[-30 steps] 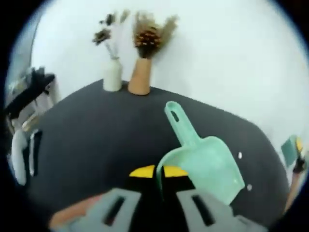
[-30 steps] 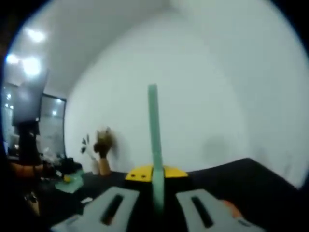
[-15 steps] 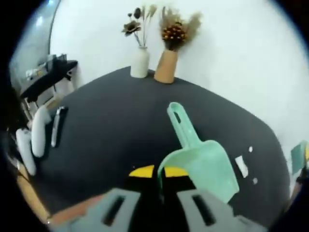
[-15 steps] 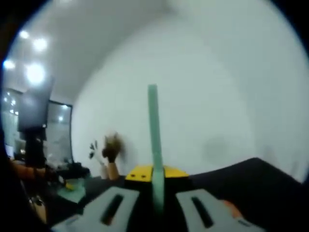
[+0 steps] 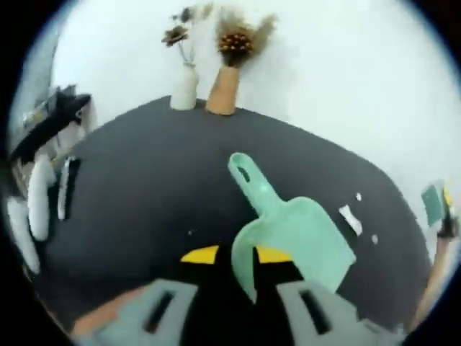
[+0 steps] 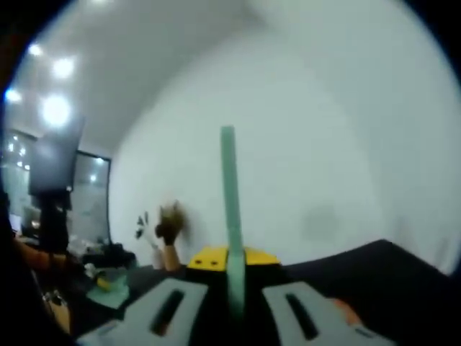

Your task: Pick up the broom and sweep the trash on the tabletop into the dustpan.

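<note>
Tilting down and swinging slightly since half a second ago, the left tool pinches the rim of the mint dustpan, held just above the dark counter. White trash scraps lie unswept beside its mouth. The right tool clamps the upright broom handle. Both implements are in hand; sweeping appears yet to begin.

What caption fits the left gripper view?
Left gripper holds a green dustpan over the black tabletop, paper scraps beside it.
</note>
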`<state>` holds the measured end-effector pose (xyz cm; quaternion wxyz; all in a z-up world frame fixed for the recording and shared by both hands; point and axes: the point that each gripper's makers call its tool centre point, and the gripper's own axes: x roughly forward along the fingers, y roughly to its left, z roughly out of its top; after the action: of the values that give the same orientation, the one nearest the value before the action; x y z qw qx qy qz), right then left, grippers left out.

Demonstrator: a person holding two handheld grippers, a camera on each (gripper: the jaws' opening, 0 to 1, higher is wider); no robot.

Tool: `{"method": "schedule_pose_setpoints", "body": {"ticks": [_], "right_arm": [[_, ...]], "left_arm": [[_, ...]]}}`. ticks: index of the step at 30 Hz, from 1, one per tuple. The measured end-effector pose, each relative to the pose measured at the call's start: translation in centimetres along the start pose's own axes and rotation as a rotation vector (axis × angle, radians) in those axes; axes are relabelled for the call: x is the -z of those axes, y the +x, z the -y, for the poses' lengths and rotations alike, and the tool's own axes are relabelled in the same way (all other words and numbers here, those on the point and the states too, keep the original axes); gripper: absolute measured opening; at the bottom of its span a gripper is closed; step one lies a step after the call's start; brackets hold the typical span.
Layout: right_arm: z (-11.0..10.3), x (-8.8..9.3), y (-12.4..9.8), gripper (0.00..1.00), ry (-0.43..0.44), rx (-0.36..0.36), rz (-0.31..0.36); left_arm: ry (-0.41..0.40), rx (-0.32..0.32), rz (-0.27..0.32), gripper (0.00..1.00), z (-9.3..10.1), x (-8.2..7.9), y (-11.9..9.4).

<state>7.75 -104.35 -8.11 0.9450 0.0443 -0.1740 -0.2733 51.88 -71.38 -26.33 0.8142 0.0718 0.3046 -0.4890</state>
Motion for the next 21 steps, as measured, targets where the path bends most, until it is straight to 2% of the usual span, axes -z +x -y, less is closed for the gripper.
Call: {"method": "schedule_pose_setpoints", "body": {"ticks": [1,3,4,5,6,7,8,10,11,12,13,14,15,17,19,21], "right_arm": [[0.0,0.0,0.0,0.04,-0.002,0.000,0.000],[0.0,0.0,0.0,0.04,-0.004,0.002,-0.001],[-0.1,0.0,-0.1,0.04,-0.006,0.003,-0.001],[-0.2,0.0,-0.1,0.04,-0.010,0.004,-0.001],[-0.3,0.1,-0.1,0.04,-0.014,0.005,-0.002],[-0.3,0.2,-0.1,0.04,-0.020,0.007,-0.006],[-0.4,0.3,-0.1,0.04,-0.023,0.008,-0.009],[-0.5,0.5,0.0,0.04,-0.026,0.006,-0.016],[-0.6,0.7,0.0,0.04,-0.017,0.001,-0.019],[-0.7,0.8,-0.1,0.04,-0.004,-0.004,-0.022],[-0.7,0.9,-0.1,0.04,0.005,-0.007,-0.023],[-0.6,0.9,-0.1,0.04,0.013,-0.007,-0.023],[-0.4,0.9,-0.1,0.04,0.021,-0.006,-0.023],[-0.1,1.0,-0.1,0.04,0.044,-0.005,-0.024],[0.3,0.9,-0.2,0.04,0.069,-0.003,-0.021],[0.4,0.8,-0.4,0.04,0.087,-0.003,-0.018]], "left_arm": [[0.006,0.007,-0.029,0.20,-0.1,0.2,-0.2],[0.120,0.087,-0.004,0.21,0.7,-0.4,-0.1],[0.151,0.104,-0.040,0.24,0.9,0.2,-0.2],[0.190,0.108,-0.052,0.29,0.9,0.3,-0.1],[0.273,0.129,-0.042,0.34,1.1,0.2,0.1],[0.304,0.129,-0.050,0.36,1.0,0.3,0.1],[0.333,0.114,-0.039,0.36,0.6,0.0,0.3],[0.471,0.128,-0.001,0.33,0.6,-0.3,0.5],[0.450,0.128,0.007,0.32,0.6,-0.4,0.7],[0.460,0.174,0.042,0.31,1.2,-0.8,0.8],[0.430,0.208,0.054,0.31,1.5,-0.9,0.8],[0.433,0.215,0.042,0.31,1.4,-0.8,1.0],[0.455,0.238,0.046,0.31,1.5,-0.9,1.1],[0.482,0.217,0.038,0.30,0.9,-0.9,1.7],[0.531,0.268,0.030,0.30,1.3,-0.7,1.8],[0.541,0.337,0.045,0.30,2.2,-0.9,1.6]]}}
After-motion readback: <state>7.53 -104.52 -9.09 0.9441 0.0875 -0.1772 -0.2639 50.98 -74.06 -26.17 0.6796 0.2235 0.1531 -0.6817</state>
